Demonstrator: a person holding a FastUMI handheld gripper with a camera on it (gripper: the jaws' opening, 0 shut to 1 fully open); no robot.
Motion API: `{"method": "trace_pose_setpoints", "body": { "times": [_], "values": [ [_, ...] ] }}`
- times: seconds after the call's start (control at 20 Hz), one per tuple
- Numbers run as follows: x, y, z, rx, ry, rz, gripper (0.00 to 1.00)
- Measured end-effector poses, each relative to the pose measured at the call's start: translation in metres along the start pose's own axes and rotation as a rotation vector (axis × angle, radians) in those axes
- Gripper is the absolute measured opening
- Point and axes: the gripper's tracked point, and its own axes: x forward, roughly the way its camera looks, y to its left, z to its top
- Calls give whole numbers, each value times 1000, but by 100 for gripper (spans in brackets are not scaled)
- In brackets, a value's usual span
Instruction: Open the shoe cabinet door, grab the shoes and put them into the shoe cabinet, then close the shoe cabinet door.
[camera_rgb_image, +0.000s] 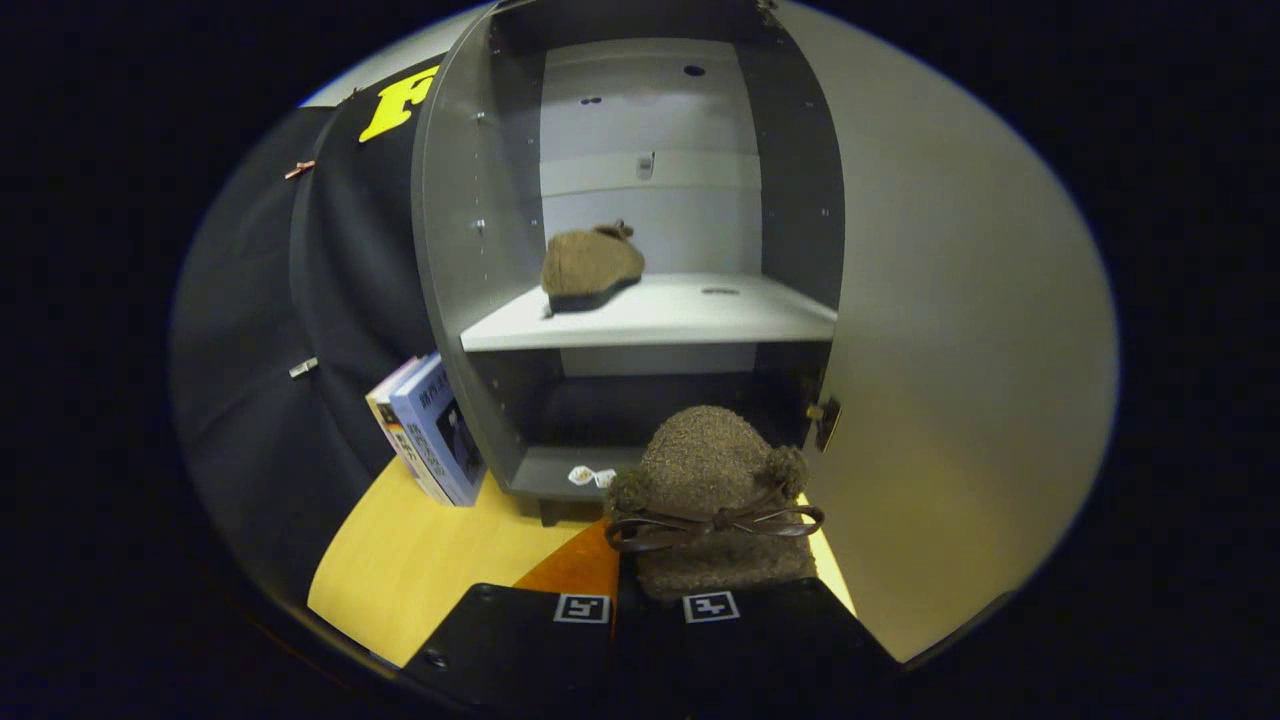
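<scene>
A fuzzy brown shoe (712, 500) with a dark bow and pompoms is held up just ahead of my gripper (647, 607), whose fingers are shut on its rear part. The grey shoe cabinet (480, 250) stands straight ahead with its door (960, 350) swung open to the right. A second matching brown shoe (590, 265) rests on the left side of the white middle shelf (700, 315). The held shoe hangs in front of the dark lower compartment (600, 410), lower than the shelf.
Several books (430, 430) lean against the cabinet's left side on the yellow table (420, 560). A small white tag (590, 476) lies on the cabinet's bottom ledge. Black cloth forms the wall to the left. The right half of the middle shelf is bare.
</scene>
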Motion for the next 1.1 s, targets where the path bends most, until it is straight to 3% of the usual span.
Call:
{"method": "trace_pose_setpoints", "body": {
  "times": [0.45,0.8,1.1],
  "values": [
    [23,2,126,-80,-66,-8,12],
    [102,-4,189,-146,-78,-52,12],
    [169,-19,210,-82,-13,-50,12]
  ]
}}
